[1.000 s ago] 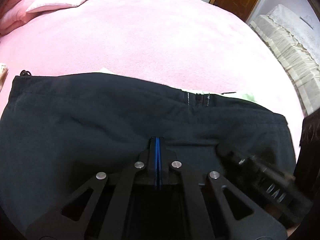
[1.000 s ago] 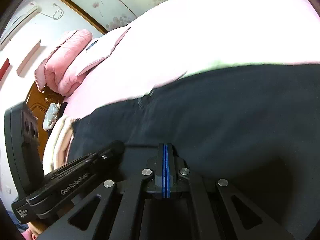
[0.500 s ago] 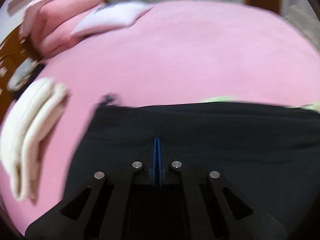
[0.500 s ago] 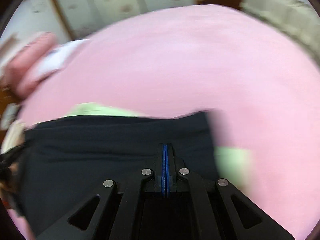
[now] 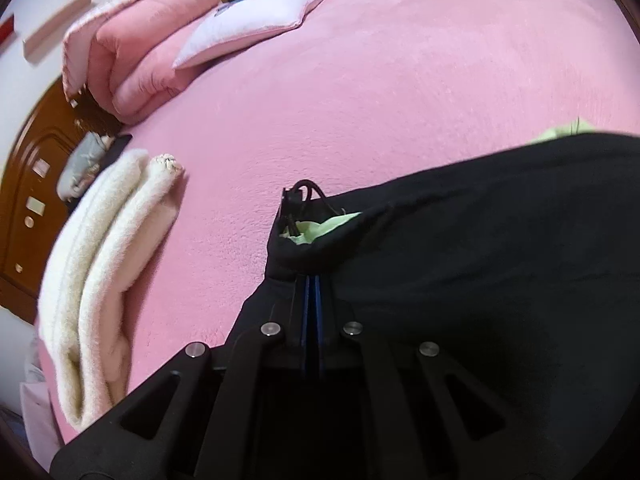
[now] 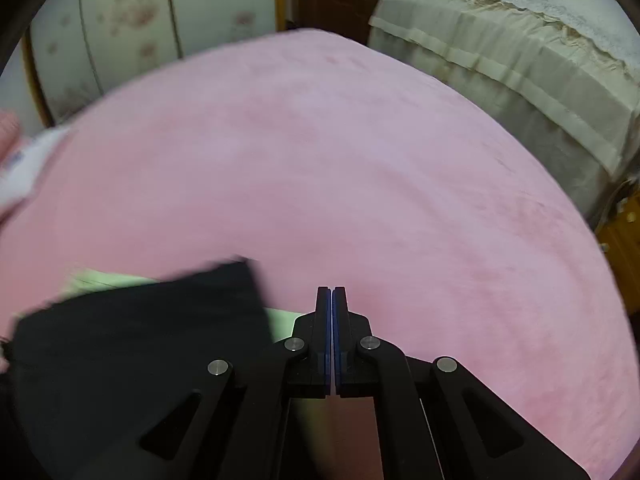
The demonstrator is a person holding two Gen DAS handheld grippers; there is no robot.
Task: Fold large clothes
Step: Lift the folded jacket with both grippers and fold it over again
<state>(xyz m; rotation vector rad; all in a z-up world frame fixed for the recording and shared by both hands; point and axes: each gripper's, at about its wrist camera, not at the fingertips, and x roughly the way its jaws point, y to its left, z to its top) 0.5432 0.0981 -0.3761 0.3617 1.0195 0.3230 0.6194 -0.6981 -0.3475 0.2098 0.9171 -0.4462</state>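
A black garment [image 5: 480, 260] with a light green lining [image 5: 320, 230] lies on the pink bed [image 5: 360, 80]. My left gripper [image 5: 311, 280] is shut at the garment's left corner, near its black drawstring [image 5: 300, 194]; the fabric bunches over the fingertips. In the right wrist view the garment [image 6: 140, 340] lies at the lower left, its green lining [image 6: 104, 280] showing at the edge. My right gripper [image 6: 332, 292] is shut and empty over the pink bed [image 6: 360, 160], just right of the garment's right edge.
A folded cream blanket [image 5: 100, 280] lies left of the garment. A pink quilt [image 5: 140, 60] and a white pillow [image 5: 248, 24] lie at the bed's head by a wooden headboard [image 5: 28, 200]. A cream-covered piece of furniture [image 6: 520, 60] stands beyond the bed's right side.
Both grippers have spread apart: the left went to the garment's left corner, the right swung off the garment past its right edge. The left corner is now bunched up.
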